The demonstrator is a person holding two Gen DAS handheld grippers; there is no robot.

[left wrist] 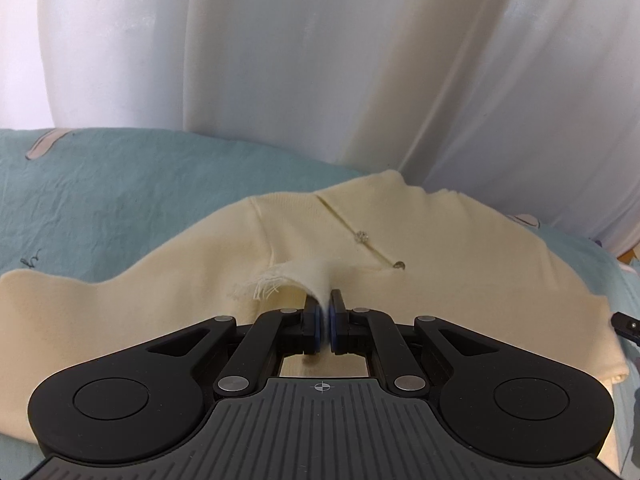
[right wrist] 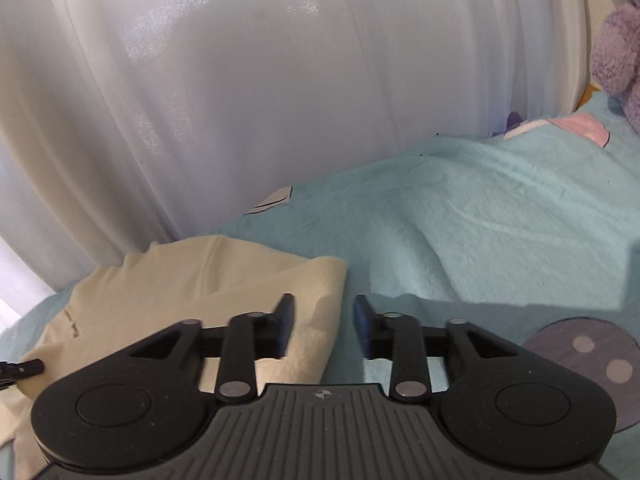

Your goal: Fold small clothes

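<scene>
A cream knit garment (left wrist: 168, 280) with small sparkly buttons lies spread on the teal bedsheet (left wrist: 100, 192). My left gripper (left wrist: 325, 308) is shut on a pinched-up fold of the cream garment near its frayed edge, lifting it slightly. In the right wrist view the same garment (right wrist: 180, 300) lies at the lower left. My right gripper (right wrist: 323, 320) is open, its left finger over the garment's right edge and its right finger over the sheet, holding nothing. The right gripper's tip shows in the left wrist view at the right edge (left wrist: 624, 322).
White curtains (left wrist: 320, 60) hang close behind the bed. A purple plush toy (right wrist: 616, 48) sits at the upper right. The teal sheet (right wrist: 480, 220) has printed patches, with a dark dotted one (right wrist: 588, 360) by my right gripper.
</scene>
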